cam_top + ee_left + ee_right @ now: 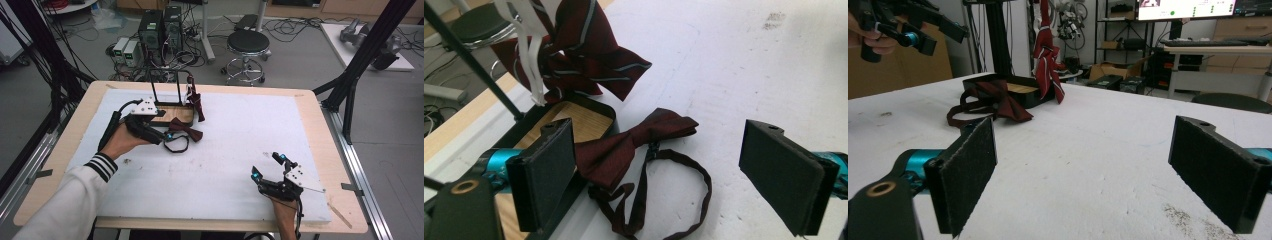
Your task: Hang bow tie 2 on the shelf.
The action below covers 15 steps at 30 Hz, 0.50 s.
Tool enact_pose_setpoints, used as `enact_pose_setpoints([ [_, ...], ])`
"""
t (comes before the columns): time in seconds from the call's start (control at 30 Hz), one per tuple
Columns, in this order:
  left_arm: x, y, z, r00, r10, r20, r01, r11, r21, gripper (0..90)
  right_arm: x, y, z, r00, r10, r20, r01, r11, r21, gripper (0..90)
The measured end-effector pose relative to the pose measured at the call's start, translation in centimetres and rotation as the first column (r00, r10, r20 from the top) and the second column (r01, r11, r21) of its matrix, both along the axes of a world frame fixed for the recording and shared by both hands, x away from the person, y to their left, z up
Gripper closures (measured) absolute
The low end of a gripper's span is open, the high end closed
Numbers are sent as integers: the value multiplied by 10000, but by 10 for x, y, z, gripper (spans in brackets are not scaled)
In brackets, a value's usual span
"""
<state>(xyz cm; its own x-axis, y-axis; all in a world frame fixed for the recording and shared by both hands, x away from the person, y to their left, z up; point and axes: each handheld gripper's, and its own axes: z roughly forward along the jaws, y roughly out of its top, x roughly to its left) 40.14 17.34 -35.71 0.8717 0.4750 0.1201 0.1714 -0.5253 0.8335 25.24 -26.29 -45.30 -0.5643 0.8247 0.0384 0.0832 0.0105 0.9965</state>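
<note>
A plain dark red bow tie (185,131) (624,147) lies on the white mat, one wing resting on the rim of a black tray (175,114) (594,102) with a wooden floor. Its strap (694,200) loops onto the mat. A striped red bow tie (196,105) (584,55) hangs from a black rack (165,85) above the tray. My left gripper (166,125) (659,175) is open, its jaws either side of the plain bow tie and apart from it. My right gripper (269,166) (1083,170) stands open and empty near the front right, facing the bow tie (998,102) from afar.
The white mat (225,150) covers most of the wooden table. A white elastic band (531,55) dangles beside the striped tie. Beyond the table's far edge stand a stool (247,45) and computers (160,30) on the floor. A black frame post (360,60) rises at right.
</note>
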Motion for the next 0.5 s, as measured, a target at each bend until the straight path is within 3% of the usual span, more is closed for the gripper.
enact_pose_setpoints([
  [0.43,18,-20,-2,9990,-394,-228,409,9968,694,167,0,-1,0,9999,23,-129,-21,9999,150,111],
  [0.5,21,-22,-3,9986,-448,-296,475,9941,976,170,0,-1,0,9999,20,-136,-18,9999,159,111],
])
